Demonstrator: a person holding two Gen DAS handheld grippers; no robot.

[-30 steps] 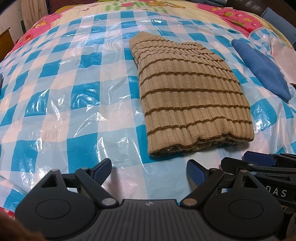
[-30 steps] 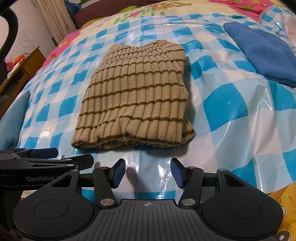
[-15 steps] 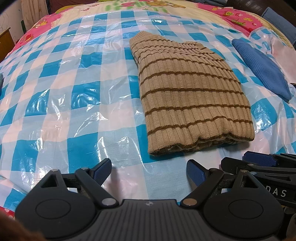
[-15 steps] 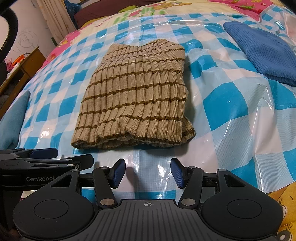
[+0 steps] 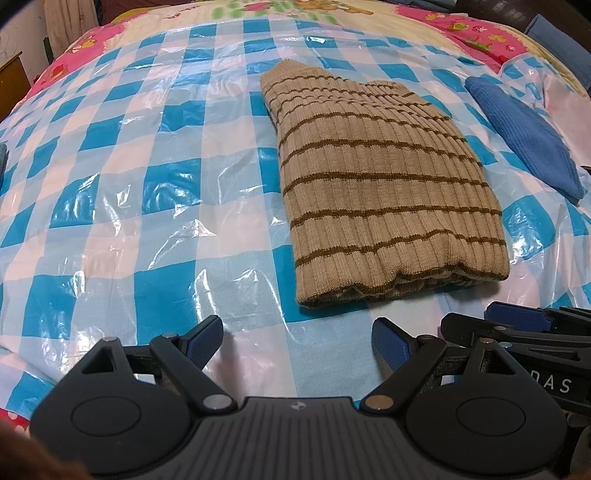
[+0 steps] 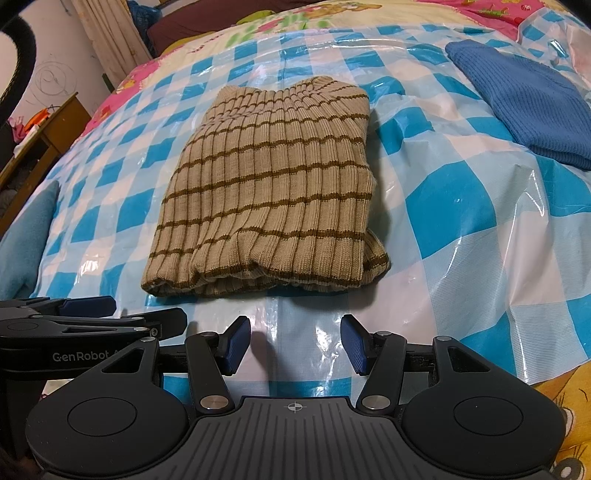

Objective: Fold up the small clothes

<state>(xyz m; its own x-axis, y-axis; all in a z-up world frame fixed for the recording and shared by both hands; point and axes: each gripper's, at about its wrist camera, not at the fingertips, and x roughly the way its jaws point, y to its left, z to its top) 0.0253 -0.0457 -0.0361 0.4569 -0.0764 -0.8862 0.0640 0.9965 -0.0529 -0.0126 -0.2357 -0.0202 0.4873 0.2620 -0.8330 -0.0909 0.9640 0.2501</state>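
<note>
So the bed [image 5: 110, 74] takes up pretty much the whole view, covered with a shiny blue-and-white checked plastic sheet [image 5: 147, 192] that's crinkled in spots, with a cartoon-print bedspread [image 6: 332, 14] peeking out at the far edge.

Sitting on the sheet is the tan sweater [image 5: 384, 206], already folded into a chunky rectangle. It's ribbed knit with thin dark brown stripes running across, the rounded fold edge faces near, and you can see a few layers stacked along that near edge. It's a bit right of center in the left wrist view and dead center in the right wrist one.

Far right there's a blue knit garment [image 6: 524, 99] lying flat, well apart from the sweater.

Both grippers hang just near of the sweater, side by side, not touching it. The left gripper [image 5: 297, 341] has its jaws spread wide with nothing in them, and the right gripper [image 6: 295, 345] is released too, a bit narrower, nothing between its blue pads [image 6: 354, 347].
</note>
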